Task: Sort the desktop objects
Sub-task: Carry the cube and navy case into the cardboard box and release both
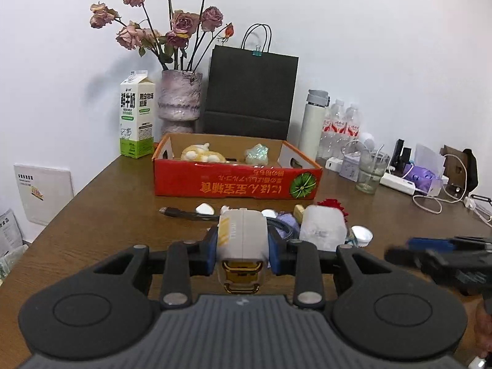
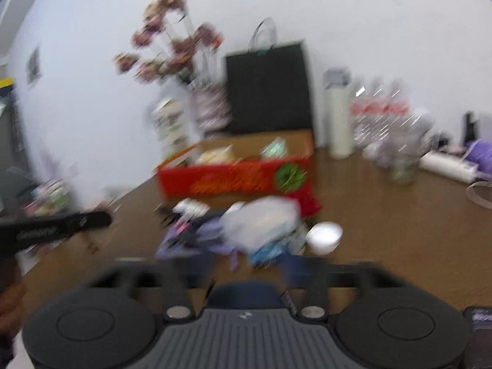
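Left gripper (image 1: 243,246) pinching a grey case (image 1: 242,240) above the table (image 1: 101,215), long axis pointing away toward the red box (image 1: 236,181), milk carton (image 1: 136,117) reading 鲜牛奶, right gripper (image 2: 246,276) blurred, jaw state unclear

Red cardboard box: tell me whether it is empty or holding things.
Holding things. The red cardboard box is open-topped, with a yellow plush toy and a pale green crinkly item inside.

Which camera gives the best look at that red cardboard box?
The left wrist view: the red box is sharp, its print and contents readable. The right wrist view shows the same box smeared by motion blur.
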Demonstrator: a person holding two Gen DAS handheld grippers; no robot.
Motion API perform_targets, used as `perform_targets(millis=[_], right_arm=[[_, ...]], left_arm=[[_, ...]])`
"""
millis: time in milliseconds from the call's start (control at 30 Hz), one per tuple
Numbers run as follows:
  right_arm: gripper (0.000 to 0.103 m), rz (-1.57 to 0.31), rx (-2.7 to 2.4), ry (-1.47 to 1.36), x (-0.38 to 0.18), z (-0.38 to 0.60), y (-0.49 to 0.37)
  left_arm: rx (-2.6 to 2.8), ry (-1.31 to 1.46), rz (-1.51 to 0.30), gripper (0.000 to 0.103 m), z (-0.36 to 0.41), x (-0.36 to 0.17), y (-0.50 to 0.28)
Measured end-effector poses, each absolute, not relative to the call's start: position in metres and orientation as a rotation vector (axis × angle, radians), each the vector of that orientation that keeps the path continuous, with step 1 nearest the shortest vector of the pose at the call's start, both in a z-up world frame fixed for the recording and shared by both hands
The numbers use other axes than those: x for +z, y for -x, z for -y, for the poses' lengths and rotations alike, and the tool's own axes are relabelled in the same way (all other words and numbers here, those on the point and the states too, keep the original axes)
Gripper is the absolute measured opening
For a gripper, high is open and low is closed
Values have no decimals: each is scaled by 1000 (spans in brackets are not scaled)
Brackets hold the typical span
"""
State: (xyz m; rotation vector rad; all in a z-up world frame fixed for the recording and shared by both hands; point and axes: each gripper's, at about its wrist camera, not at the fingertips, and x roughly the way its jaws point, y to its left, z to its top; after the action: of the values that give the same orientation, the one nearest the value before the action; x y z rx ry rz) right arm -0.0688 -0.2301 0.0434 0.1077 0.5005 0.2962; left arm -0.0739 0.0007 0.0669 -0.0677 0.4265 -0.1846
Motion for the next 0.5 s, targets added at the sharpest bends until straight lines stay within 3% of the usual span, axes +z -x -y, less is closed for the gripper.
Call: perform_targets(millis=[33, 167, 200, 267, 500], right_arm=[[82, -523, 315, -84, 42, 229, 72], [80, -661, 356, 60, 23, 221, 78], [78, -694, 350, 57, 19, 220, 74], [65, -739, 327, 62, 11, 216, 68], [58, -673, 311, -50, 26, 224, 55]], left_arm=[[-177, 73, -436, 32, -4, 65, 74], [-188, 90, -483, 32, -12, 56, 76], [-185, 86, -496, 32, -13, 53, 75], [-180, 83, -504, 32, -13, 50, 72], [-216, 101, -452, 32, -20, 75, 51]])
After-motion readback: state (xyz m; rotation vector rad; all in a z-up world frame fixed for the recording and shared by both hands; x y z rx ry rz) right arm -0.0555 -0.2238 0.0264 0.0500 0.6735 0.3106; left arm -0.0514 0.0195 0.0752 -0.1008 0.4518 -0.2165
